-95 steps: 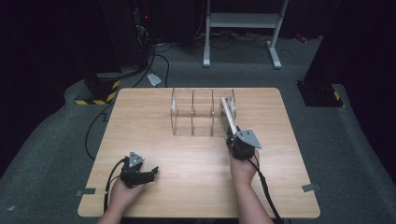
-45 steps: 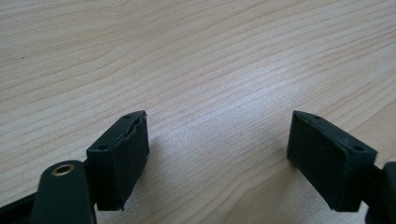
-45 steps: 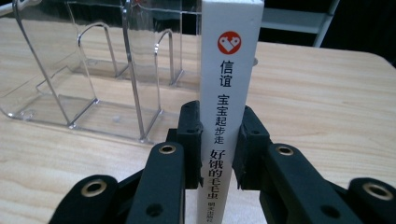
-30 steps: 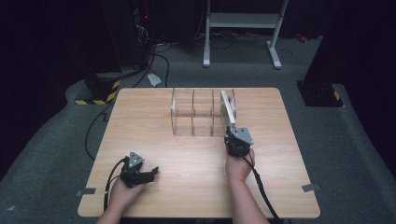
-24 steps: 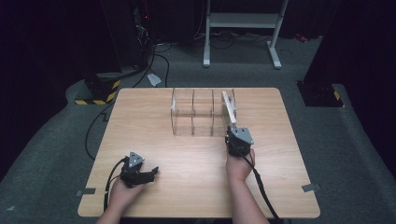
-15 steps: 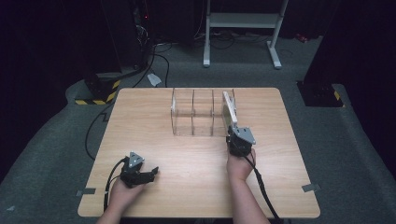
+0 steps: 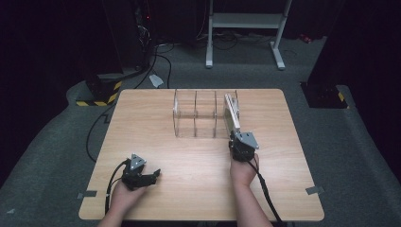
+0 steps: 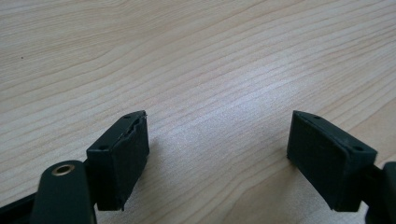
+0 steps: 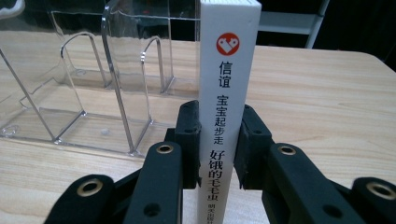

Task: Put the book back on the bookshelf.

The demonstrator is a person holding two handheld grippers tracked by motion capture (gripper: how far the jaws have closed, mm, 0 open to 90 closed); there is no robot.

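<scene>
Right tongs [image 9: 218,144] are clamped on the spine of a white book [image 9: 227,93], jaws pressing it from both sides low on the spine, and the volume stands upright in front of the camera. From the high view, that book [image 7: 231,113] sits at the right end of the clear acrylic rack [image 7: 198,113], with the right tongs [image 7: 239,142] at its near edge, close to the worktop [image 7: 189,189]. Over on the other side, the left tongs [image 7: 151,176] lie low on the worktop near the front edge, well apart from the action, and in their own view the jaws stand wide with nothing but bare wood grain between them.

So where are we? My read is that the book is being seated into, or drawn out of, the rightmost slot; the pictures alone do not settle which. Either way, the next move calls for keeping the spine vertical and travelling straight along the slot, so the covers do not scrape the transparent dividers [image 9: 123,84].

Now the rack itself: several compartments side by side, parted by clear upright panels. The ones to the left of the book look empty in both views, with wood showing through the plastic. The book is the single item it carries, at the right end.
</scene>
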